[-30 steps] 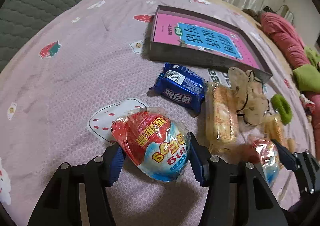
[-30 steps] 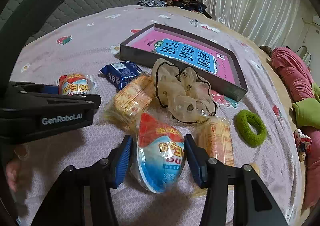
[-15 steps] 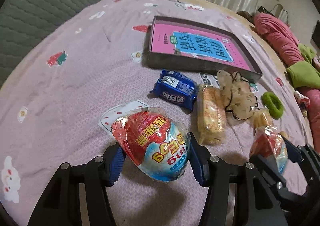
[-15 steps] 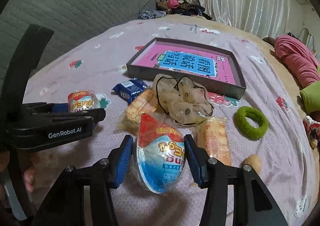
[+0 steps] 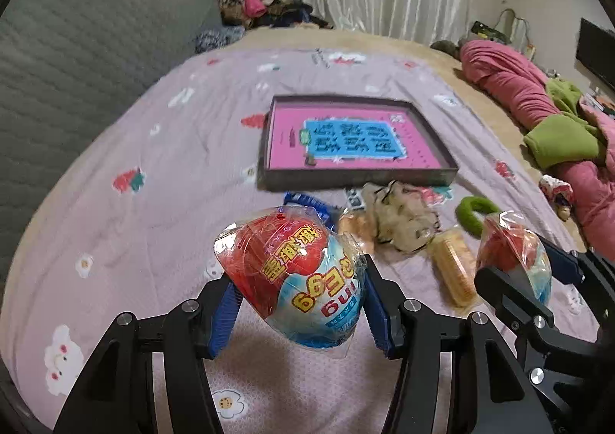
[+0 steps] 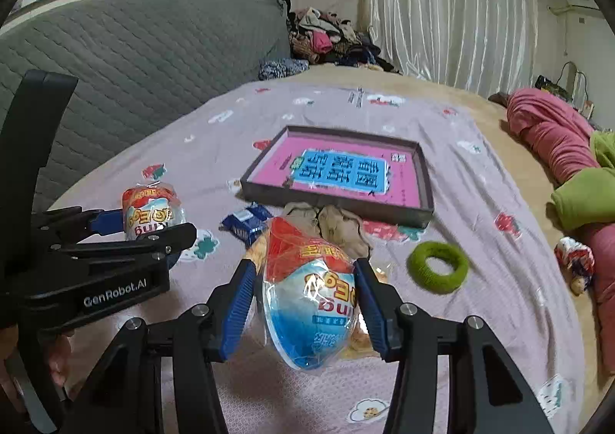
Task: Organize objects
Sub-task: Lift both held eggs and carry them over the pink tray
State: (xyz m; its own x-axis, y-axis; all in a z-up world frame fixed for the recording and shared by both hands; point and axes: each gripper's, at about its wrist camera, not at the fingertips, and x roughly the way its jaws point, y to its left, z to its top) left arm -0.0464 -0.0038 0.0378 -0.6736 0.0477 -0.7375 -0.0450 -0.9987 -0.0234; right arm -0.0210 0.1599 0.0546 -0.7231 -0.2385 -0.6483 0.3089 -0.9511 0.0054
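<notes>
My left gripper (image 5: pixel 300 303) is shut on an egg-shaped snack (image 5: pixel 296 276) in a red and blue wrapper and holds it above the bed. The right gripper (image 6: pixel 307 303) is shut on a second, matching egg snack (image 6: pixel 311 292), also off the sheet. Each gripper shows in the other's view: the right one with its egg (image 5: pixel 511 265), the left one with its egg (image 6: pixel 152 213). Beyond them lies a shallow dark box (image 5: pixel 357 182) (image 6: pixel 334 205) with a pink and blue bottom. Between box and grippers lie a blue snack pack (image 6: pixel 246 221), a beige scrunchie (image 5: pixel 399 217), a green scrunchie (image 6: pixel 438 267) and a yellow cracker pack (image 5: pixel 453 269).
Everything rests on a bed with a pale purple printed sheet (image 5: pixel 153 203). A grey quilted headboard (image 6: pixel 134 61) rises at the left. Pink and green bedding (image 5: pixel 538 115) lies along the right side. A heap of clothes (image 6: pixel 326 38) and curtains stand at the far end.
Both grippers have risen off the bed, each keeping its egg snack. The items on the sheet now look smaller and farther, and more of the room shows.
</notes>
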